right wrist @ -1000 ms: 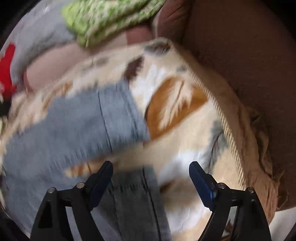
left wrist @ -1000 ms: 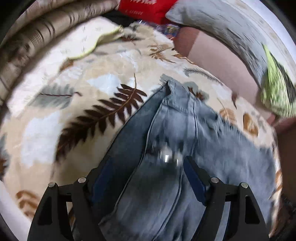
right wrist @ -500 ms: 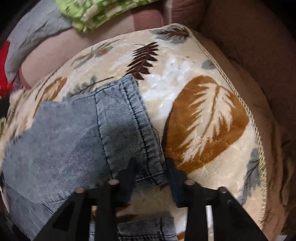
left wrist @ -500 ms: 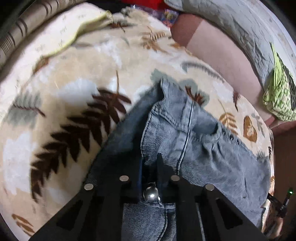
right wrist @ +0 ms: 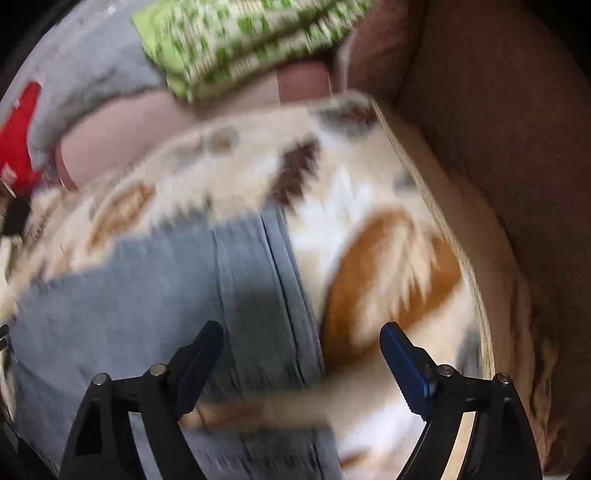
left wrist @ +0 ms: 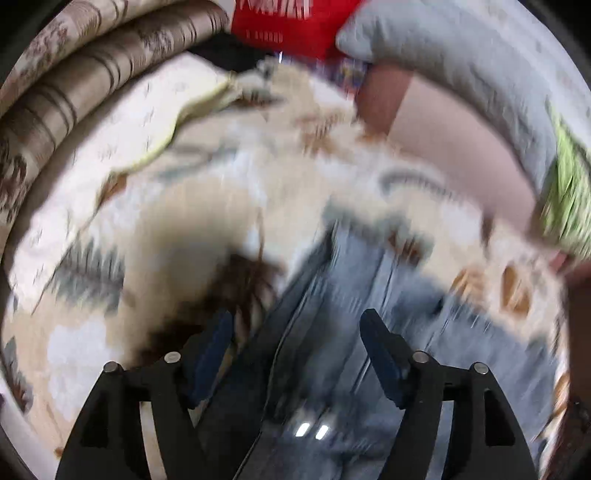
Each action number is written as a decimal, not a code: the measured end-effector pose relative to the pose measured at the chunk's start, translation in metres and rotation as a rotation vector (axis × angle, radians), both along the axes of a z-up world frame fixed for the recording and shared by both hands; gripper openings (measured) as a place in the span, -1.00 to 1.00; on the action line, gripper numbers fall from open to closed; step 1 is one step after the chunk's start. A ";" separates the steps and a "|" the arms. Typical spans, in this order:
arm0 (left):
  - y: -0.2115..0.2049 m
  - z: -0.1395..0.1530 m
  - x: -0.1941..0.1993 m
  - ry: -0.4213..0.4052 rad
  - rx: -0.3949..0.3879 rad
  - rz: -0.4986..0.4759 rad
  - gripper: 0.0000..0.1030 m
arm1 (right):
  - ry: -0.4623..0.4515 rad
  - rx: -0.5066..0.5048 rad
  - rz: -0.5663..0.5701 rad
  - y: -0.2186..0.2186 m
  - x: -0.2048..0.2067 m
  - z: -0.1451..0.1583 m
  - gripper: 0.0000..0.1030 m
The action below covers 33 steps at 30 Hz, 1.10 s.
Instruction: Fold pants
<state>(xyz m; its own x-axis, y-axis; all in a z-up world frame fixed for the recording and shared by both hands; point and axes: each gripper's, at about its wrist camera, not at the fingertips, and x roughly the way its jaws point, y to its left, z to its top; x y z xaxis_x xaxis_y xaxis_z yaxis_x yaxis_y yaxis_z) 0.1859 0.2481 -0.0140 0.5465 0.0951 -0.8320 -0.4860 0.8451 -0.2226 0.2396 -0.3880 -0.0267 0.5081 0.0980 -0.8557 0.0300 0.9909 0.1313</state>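
Grey-blue denim pants (left wrist: 369,295) lie on a leaf-patterned blanket (left wrist: 147,229); both views are motion-blurred. My left gripper (left wrist: 295,336) hovers over the waistband end, jaws opening, fingers apart and pressing on nothing; a shiny metal button (left wrist: 312,430) shows below between the arms. In the right wrist view the pants (right wrist: 166,295) fill the left half, their hemmed edge (right wrist: 291,295) running down the middle. My right gripper (right wrist: 301,345) hangs above that edge, jaws opening, with denim under the gap but not pinched.
Folded patterned bedding (left wrist: 74,74) lies at the upper left, a red package (left wrist: 288,22) and a grey cushion (left wrist: 461,62) at the top. A green-and-white cloth (right wrist: 240,44) rests on a pink surface (right wrist: 122,136). A brown sofa arm (right wrist: 498,147) bounds the blanket's right side.
Half a second ago both grippers were shut on the denim, left near the button, right on the hem. Both have since let go, spread wide and pulled back from the pants.
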 end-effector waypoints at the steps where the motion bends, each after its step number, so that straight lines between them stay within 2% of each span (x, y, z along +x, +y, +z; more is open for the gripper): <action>1: 0.004 0.001 0.009 -0.014 -0.030 -0.002 0.44 | -0.011 0.017 0.005 0.001 0.012 0.004 0.72; 3: 0.007 -0.004 0.035 -0.028 -0.111 -0.031 0.44 | -0.010 0.055 0.006 0.008 0.039 0.000 0.72; 6: 0.005 -0.013 0.066 -0.015 -0.150 -0.062 0.44 | 0.028 0.064 0.006 0.022 0.079 -0.020 0.72; 10: 0.006 -0.036 0.089 0.028 -0.197 -0.073 0.43 | 0.112 0.070 0.008 0.032 0.091 -0.048 0.69; 11: 0.005 -0.041 0.093 0.050 -0.209 -0.073 0.43 | 0.118 0.085 0.008 0.032 0.090 -0.051 0.57; 12: 0.006 -0.043 0.094 0.058 -0.212 -0.067 0.43 | 0.122 0.095 0.009 0.031 0.090 -0.052 0.46; 15: 0.009 -0.050 0.097 0.060 -0.217 -0.055 0.40 | 0.098 0.110 -0.014 0.023 0.089 -0.042 0.45; 16: 0.008 -0.051 0.099 0.060 -0.214 -0.059 0.16 | 0.084 0.111 -0.019 0.020 0.089 -0.039 0.45; 17: 0.005 -0.053 0.105 0.067 -0.197 -0.075 -0.26 | 0.083 0.110 -0.017 0.020 0.092 -0.038 0.45; 19: 0.002 -0.055 0.112 0.093 -0.176 -0.088 -0.65 | 0.127 0.115 -0.002 0.024 0.099 -0.048 0.45; 20: -0.001 -0.057 0.116 0.106 -0.164 -0.090 -0.84 | 0.143 0.118 0.008 0.027 0.102 -0.052 0.35; 21: -0.002 -0.058 0.118 0.116 -0.155 -0.092 -0.92 | 0.151 0.094 0.023 0.032 0.105 -0.057 0.14; 22: -0.003 -0.059 0.120 0.126 -0.149 -0.088 -0.95 | 0.145 0.071 0.029 0.035 0.106 -0.056 -0.02; 23: -0.002 -0.059 0.122 0.128 -0.147 -0.082 -0.95 | 0.144 0.067 0.027 0.035 0.107 -0.054 -0.45; 24: -0.001 -0.058 0.120 0.126 -0.148 -0.076 -0.95 | 0.144 0.065 0.022 0.034 0.108 -0.052 -0.66; 25: 0.001 -0.055 0.119 0.115 -0.145 -0.067 -0.96 | 0.135 0.063 0.016 0.032 0.108 -0.045 -0.70; 27: 0.005 -0.042 0.112 0.062 -0.099 -0.043 -0.96 | 0.082 0.030 -0.009 0.028 0.103 -0.029 -0.71; 29: 0.008 -0.035 0.106 0.016 -0.103 -0.042 -0.95 | 0.022 0.032 -0.045 0.021 0.092 -0.012 -0.71; 31: 0.007 -0.042 0.110 0.034 -0.104 -0.060 -0.95 | 0.014 0.002 -0.067 0.020 0.087 -0.017 -0.42; 32: 0.006 -0.047 0.111 0.044 -0.094 -0.058 -0.95 | 0.064 -0.012 -0.050 0.022 0.092 -0.031 0.06; 33: 0.005 -0.051 0.111 0.051 -0.095 -0.060 -0.95 | 0.125 0.014 -0.030 0.022 0.098 -0.044 0.29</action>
